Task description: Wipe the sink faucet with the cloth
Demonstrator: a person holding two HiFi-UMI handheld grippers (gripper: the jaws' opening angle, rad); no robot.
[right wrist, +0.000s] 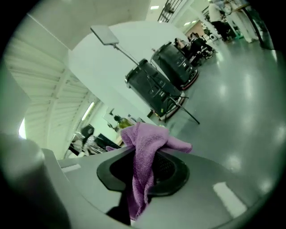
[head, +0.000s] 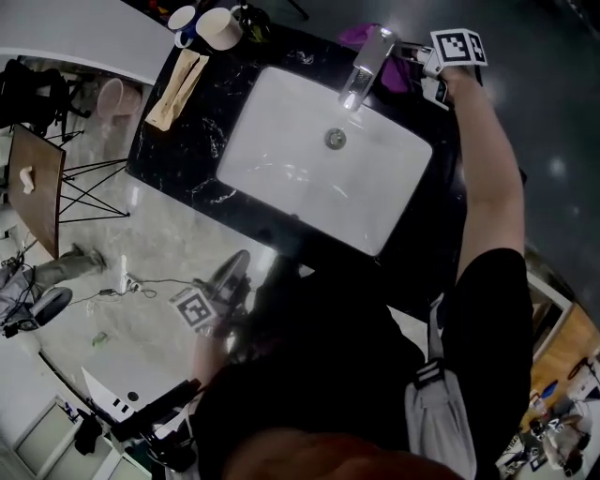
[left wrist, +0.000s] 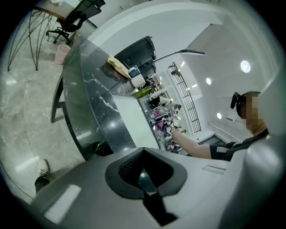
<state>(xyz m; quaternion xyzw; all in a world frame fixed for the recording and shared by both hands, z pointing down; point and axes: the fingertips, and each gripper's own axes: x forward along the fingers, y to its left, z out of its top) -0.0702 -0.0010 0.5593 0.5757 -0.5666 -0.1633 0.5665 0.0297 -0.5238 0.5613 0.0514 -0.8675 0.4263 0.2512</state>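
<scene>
Wiping cloth point(right wrist: 142, 154): purple, pinched in the right tool point(head: 410, 54); a loose fold spills over the jaw tips and a tail hangs down between them.
Right tool state: jaws part-way closed, pads pressing on the cloth; nothing else is in the grip.
Cloth location: in the head view, at 1 o'clock of the sink point(head: 281, 159), just behind the faucet point(head: 367, 64), with purple showing on either side of the faucet body. It appears to touch the faucet, but the head view is too coarse to confirm contact.
Faucet: chrome, upright at the sink's rear rim, spout reaching toward the drain point(head: 335, 139).
Left tool point(left wrist: 143, 175): jaws fully together, holding nothing. In the head view it sits at 7 o'clock of the sink, off the surface point(head: 183, 150) and over the floor.
Surface: black with white veins, surrounding the white sink.
Other items: two cups point(head: 217, 28) at 11 o'clock of the sink; a tan flat item point(head: 175, 87) just beside them at 10 o'clock.
</scene>
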